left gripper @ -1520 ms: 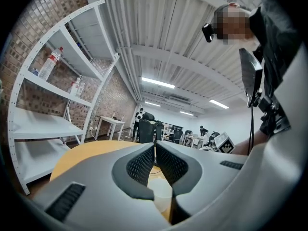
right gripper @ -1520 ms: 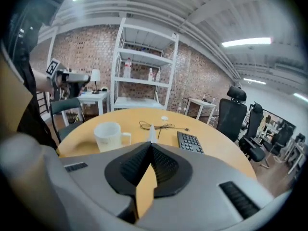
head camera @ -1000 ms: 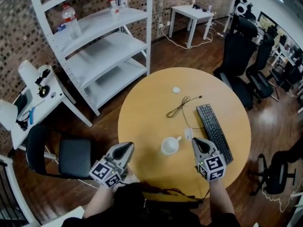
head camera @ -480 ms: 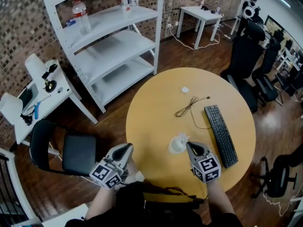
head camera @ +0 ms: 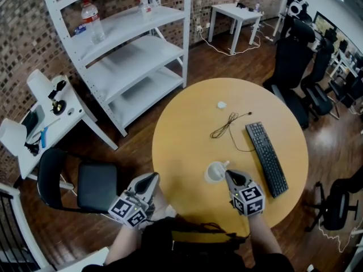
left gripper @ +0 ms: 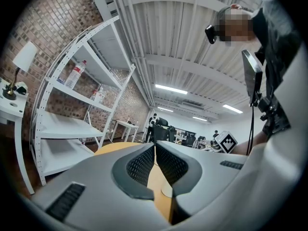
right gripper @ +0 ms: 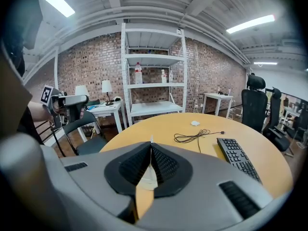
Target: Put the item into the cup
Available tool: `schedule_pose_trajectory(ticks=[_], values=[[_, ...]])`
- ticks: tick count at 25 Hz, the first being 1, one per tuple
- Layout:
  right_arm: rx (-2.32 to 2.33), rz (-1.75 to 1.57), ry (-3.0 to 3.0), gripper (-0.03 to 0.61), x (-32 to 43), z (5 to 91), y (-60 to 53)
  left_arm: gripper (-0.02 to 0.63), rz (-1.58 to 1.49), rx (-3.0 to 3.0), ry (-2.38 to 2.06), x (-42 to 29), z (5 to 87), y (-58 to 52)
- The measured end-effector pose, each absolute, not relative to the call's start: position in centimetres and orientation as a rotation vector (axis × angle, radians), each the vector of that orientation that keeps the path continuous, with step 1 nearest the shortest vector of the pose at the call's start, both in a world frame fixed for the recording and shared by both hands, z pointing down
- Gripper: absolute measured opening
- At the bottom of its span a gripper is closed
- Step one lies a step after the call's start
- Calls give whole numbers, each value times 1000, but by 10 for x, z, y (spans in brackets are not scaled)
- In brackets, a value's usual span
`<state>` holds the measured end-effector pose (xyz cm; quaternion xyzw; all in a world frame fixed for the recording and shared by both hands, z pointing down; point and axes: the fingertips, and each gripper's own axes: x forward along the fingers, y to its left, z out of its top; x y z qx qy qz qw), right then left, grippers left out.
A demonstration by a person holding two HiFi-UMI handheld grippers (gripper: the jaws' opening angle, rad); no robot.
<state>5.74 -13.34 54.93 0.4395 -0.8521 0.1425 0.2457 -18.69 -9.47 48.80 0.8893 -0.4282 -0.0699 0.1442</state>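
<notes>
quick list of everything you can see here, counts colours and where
table: 1, light wood, round, centre
cup: 1, white, on the table near its near edge
keyboard: 1, black, right side of the table
cable: 1, black, loose on the table beyond the cup
small object: 1, white, far part of the table
shelf unit: 1, white, beyond the table, left
bottle: 1, clear, upper shelf
side table: 1, white, far left
chair: 1, black, left of the table
item: 1, white, thin, in the right gripper
left gripper: grey, shut, empty
right gripper: grey, shut on the item, beside the cup
</notes>
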Motion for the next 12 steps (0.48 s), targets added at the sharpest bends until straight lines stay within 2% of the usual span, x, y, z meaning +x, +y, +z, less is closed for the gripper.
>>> schedule_pose_trajectory(ticks=[2,12], values=[[1211,417,-2341,29,59,552,-135,5,-201,2566,-1225,-185,489,-96],[1313,401,-2387,29,71,533,-144,5,-199,2585,-1201,-179,485,-107]])
